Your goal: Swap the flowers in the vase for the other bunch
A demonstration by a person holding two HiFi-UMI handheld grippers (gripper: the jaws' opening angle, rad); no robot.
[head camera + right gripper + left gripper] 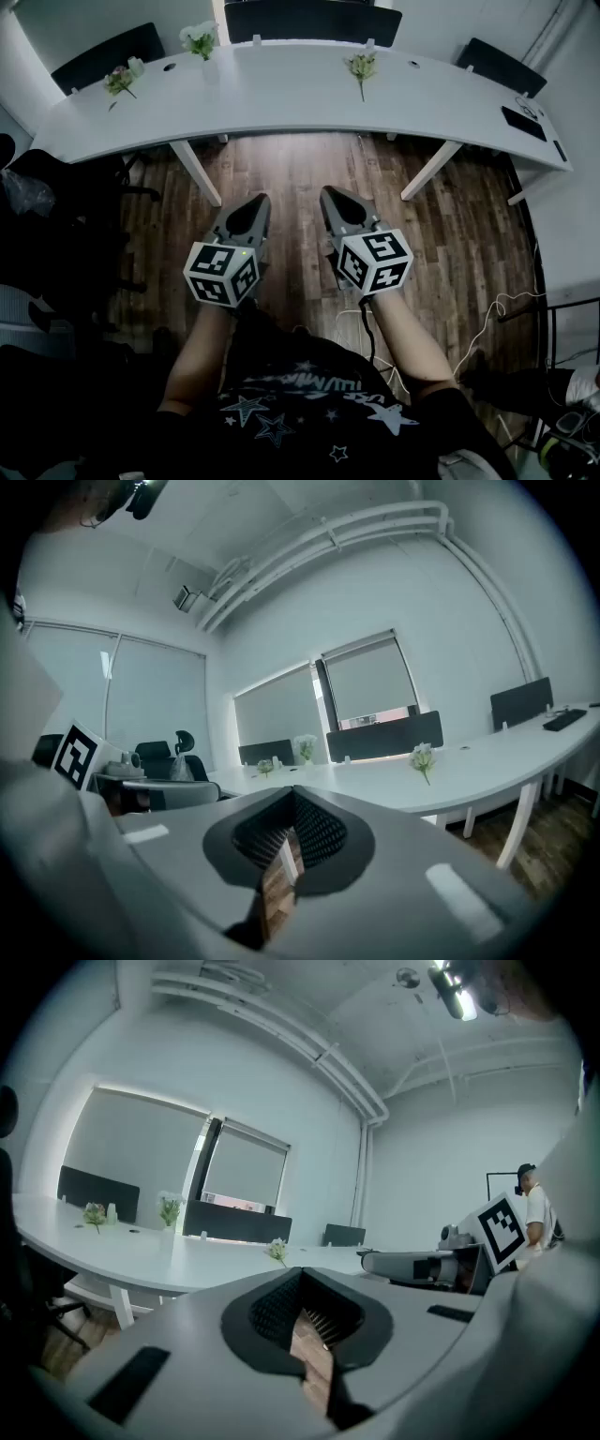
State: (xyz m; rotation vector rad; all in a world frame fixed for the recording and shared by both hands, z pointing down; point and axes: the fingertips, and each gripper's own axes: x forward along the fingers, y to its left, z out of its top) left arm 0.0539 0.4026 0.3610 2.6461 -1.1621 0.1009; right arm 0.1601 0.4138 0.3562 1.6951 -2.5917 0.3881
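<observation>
Left gripper and right gripper, both closed and empty, hang over the wood floor well short of the white table, where the vase of white flowers stands between a pink bunch and a loose bunch, with black chairs behind.

The left gripper and right gripper are grey, with black ribbed jaws. Each bears a black-and-white marker cube. The person's black T-shirt is printed with pale stars.
</observation>
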